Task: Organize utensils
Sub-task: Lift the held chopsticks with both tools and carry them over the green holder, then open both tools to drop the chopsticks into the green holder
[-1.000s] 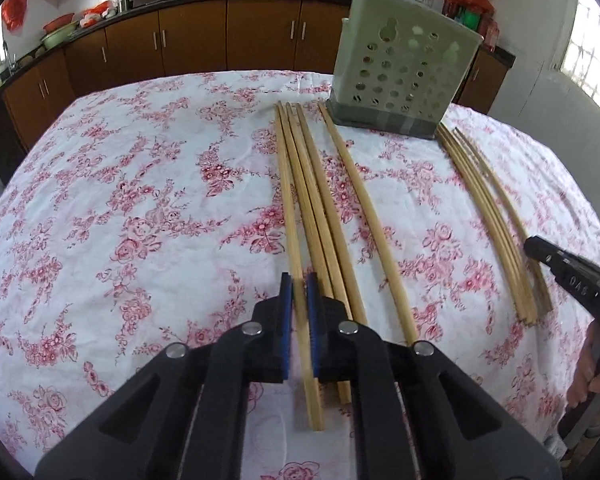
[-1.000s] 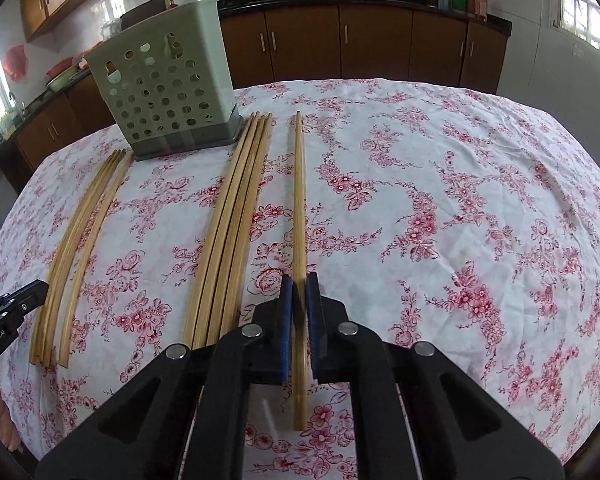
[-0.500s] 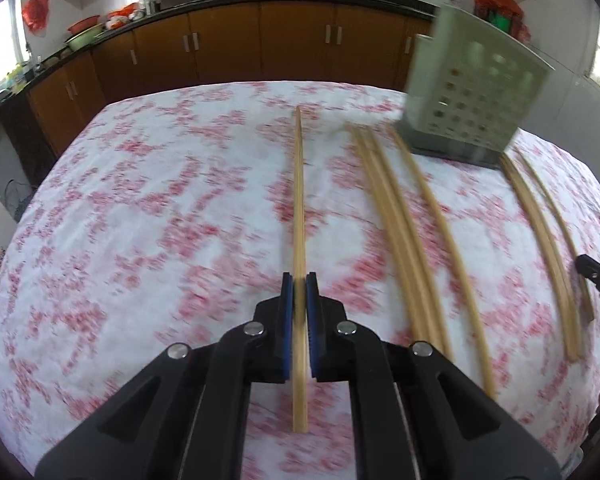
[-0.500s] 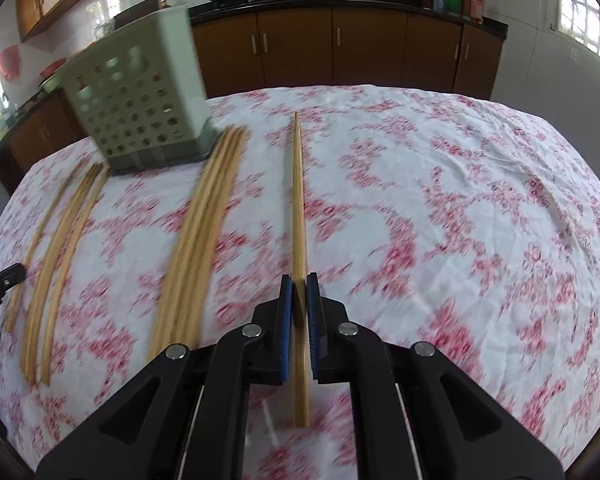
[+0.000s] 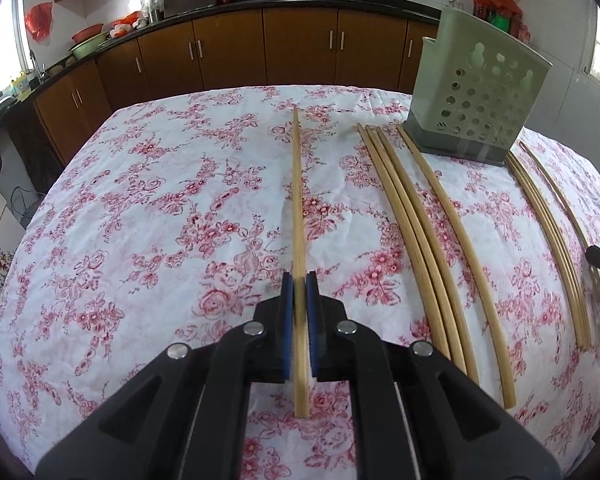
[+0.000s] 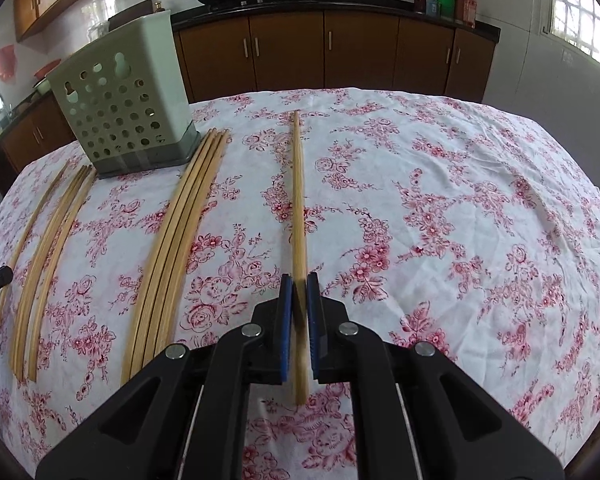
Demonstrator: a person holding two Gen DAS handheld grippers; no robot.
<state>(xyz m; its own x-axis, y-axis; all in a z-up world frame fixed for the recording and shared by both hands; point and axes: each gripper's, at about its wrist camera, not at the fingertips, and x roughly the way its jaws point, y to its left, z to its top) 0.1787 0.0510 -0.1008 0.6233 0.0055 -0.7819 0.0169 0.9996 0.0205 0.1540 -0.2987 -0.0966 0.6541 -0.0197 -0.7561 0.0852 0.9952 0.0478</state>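
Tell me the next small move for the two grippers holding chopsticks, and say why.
Probably carry both toward the pale green perforated plastic holder and tip them in. The left gripper is shut on one bamboo chopstick, the right gripper on another bamboo chopstick; the holder stands upright on the floral tablecloth between them, ahead.

Brown cabinets [image 5: 228, 52], floral tablecloth [image 5: 140, 216], window [image 6: 580, 20]

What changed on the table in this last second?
The left gripper, shut on one chopstick, has drawn it leftward out of the bundle beside the green holder. The right gripper eased a second chopstick slightly further right of its neighbours. Both grips stayed shut; the holder and the rest stayed put.
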